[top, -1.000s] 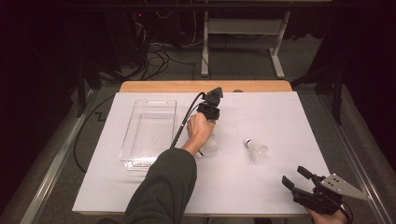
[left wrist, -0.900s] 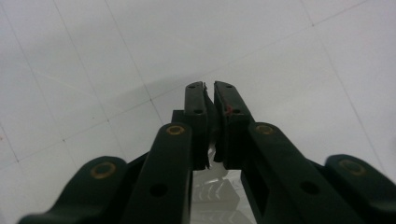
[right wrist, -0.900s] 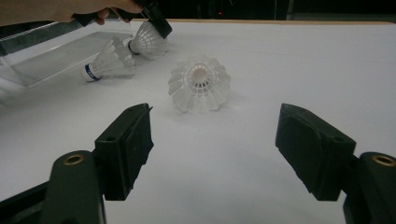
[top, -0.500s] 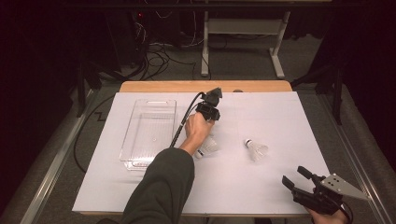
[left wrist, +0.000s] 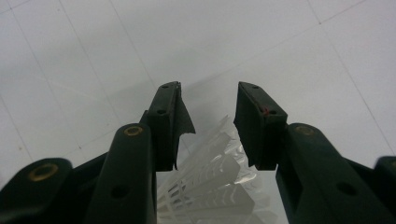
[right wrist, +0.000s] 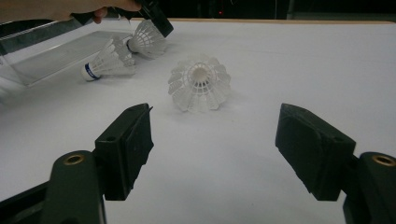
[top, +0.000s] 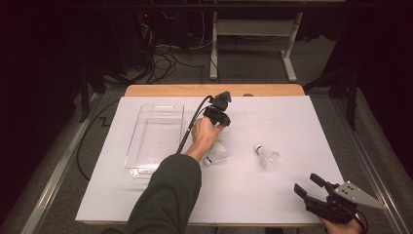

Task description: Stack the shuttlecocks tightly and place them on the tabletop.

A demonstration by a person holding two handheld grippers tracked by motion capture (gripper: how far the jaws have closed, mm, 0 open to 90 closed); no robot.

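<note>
White feathered shuttlecock (left wrist: 215, 186) lies on the counter between the left tongs' (left wrist: 208, 123) parted jaws, ungripped. Right tongs (right wrist: 212, 149) idle, wide open. Next: close, carry to clear plastic bin (top: 146, 161).

Bare table (top: 292, 126) between shuttlecock (top: 267, 156) and right tongs (top: 311, 187).

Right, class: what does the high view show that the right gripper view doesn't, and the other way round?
High view: the green sleeve and the grey plate on the right claw. Right gripper view: a third shuttlecock at the left claw. Both: the clear tray, the blue-banded shuttlecock and the lone shuttlecock.
</note>
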